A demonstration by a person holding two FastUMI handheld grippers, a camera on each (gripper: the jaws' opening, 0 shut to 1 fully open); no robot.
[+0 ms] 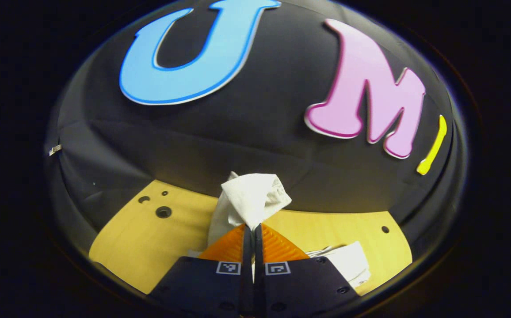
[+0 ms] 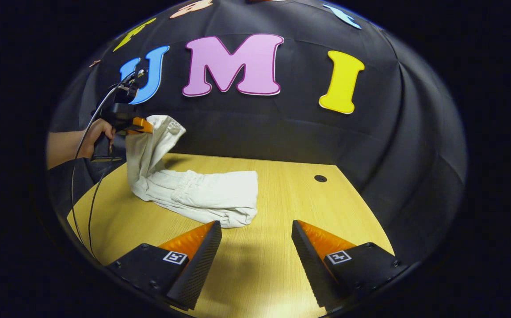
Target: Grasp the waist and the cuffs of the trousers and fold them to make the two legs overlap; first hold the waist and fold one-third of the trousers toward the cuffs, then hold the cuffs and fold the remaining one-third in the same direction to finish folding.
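Trousers [image 2: 202, 194] rise off the bench [image 2: 282, 207] as my left tongs [image 1: 252, 227] clench the cuffs for folding; right tongs [image 2: 255, 229] hang released.

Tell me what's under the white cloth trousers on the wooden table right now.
The folded part of the white cloth trousers lies flat on the light wooden table; the left gripper holds one end up. Anything beneath the fabric is hidden.

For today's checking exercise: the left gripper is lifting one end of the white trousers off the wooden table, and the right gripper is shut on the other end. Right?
Not quite. The right gripper is open over the table, holding nothing, as the right gripper view shows. The left gripper does lift one end of the white trousers.
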